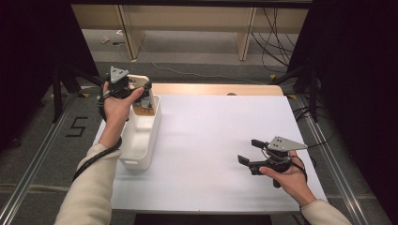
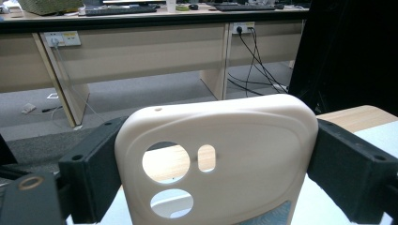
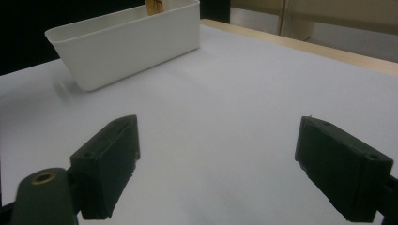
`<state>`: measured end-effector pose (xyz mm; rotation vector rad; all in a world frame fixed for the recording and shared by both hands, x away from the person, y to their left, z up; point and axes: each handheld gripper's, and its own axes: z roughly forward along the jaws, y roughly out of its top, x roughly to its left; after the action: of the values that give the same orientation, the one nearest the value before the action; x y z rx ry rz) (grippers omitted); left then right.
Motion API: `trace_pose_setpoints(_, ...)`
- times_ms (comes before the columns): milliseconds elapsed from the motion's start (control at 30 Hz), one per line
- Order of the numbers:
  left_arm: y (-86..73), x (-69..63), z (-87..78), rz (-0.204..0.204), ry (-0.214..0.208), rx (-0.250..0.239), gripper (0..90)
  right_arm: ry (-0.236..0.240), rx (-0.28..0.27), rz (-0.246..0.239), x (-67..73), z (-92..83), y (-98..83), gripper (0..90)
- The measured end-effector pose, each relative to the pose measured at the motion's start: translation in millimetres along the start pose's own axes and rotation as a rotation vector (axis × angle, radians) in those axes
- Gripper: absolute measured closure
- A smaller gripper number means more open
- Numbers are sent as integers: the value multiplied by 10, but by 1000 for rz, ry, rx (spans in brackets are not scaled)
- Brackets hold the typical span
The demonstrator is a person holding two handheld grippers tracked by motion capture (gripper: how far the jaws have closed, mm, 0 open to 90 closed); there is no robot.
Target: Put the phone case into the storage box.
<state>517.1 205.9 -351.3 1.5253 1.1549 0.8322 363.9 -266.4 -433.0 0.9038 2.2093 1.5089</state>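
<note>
A cream phone case [image 2: 220, 159], camera cut-outs facing the lens, stands upright between the jaws of the left gripper [image 1: 133, 89], both black pads pressed against its side edges. In the high view it hangs at upper left, over the far end of the white bin [image 1: 143, 140] that sits along the left edge of the white table [image 1: 220, 136]. At lower right, the right gripper [image 1: 248, 151] rests low with jaws spread and nothing between them, bare tabletop stretching wide to the bin.
</note>
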Motion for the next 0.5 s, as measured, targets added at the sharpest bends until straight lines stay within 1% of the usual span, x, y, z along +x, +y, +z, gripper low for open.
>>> trace_pose_setpoints(500,26,-3,66,8,-1,13,106,1,0,1,-3,-1,-1,153)
